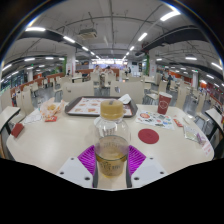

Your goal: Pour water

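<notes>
White table (pixel 75 140), canteen setting. On it: tray (pixel 97 106) (red-rimmed, printed liner) near the far edge; clear cup (pixel 51 108) beside the tray; red cup (pixel 164 103) on the opposite side; red round coaster (pixel 148 136); clear bottle (pixel 112 146), nearest.

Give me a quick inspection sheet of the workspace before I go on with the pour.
Surface: white table, bare just ahead of the fingers.
Job's things: clear bottle with a yellowish cap stands upright between the fingers; red cup stands beyond it, toward the table's far side.
Clutter: tray with printed paper at the far side; a small container beside it; red round coaster and a printed card near the cup.
Grippers: gripper with purple pads close on both sides of the bottle; contact cannot be told.
Cables: nothing seen.
Surroundings: large hall with rows of tables and chairs and ceiling strip lights.
</notes>
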### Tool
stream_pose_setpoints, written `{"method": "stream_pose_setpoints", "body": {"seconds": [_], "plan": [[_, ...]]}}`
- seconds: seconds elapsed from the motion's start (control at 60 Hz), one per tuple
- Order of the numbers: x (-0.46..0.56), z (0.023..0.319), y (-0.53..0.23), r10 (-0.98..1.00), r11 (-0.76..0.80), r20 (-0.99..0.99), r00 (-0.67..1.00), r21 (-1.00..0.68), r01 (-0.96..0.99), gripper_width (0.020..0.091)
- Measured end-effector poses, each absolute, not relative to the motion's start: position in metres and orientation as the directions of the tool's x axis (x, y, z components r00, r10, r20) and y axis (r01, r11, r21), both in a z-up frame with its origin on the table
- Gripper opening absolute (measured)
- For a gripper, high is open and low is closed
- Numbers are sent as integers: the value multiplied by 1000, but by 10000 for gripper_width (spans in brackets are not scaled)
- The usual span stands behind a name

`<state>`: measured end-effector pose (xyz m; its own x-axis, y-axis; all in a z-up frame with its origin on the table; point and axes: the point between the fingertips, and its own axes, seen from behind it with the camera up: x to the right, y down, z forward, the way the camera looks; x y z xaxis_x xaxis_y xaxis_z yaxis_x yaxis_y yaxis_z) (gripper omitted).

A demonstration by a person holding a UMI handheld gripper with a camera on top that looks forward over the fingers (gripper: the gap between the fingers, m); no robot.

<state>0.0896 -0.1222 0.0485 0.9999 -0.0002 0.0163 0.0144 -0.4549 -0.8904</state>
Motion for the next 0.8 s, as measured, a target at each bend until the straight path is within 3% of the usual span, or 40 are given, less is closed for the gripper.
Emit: {"method": "stream_pose_setpoints", "body": {"seconds": [0.2,0.367,0.45,0.583,0.8], "plan": [[13,97,-104,66,-442,-202,977,-884,-153,372],[-62,157,-62,96,-431,-549,831,-775,-462,369],[-88,181,-41,51,-451,-764,643,-592,-668,369],[-91,195,-1,-50,-443,-975,218,-174,-880,371],[-58,156,40,-176,-290,-934,-312,352,-890,370]]}}
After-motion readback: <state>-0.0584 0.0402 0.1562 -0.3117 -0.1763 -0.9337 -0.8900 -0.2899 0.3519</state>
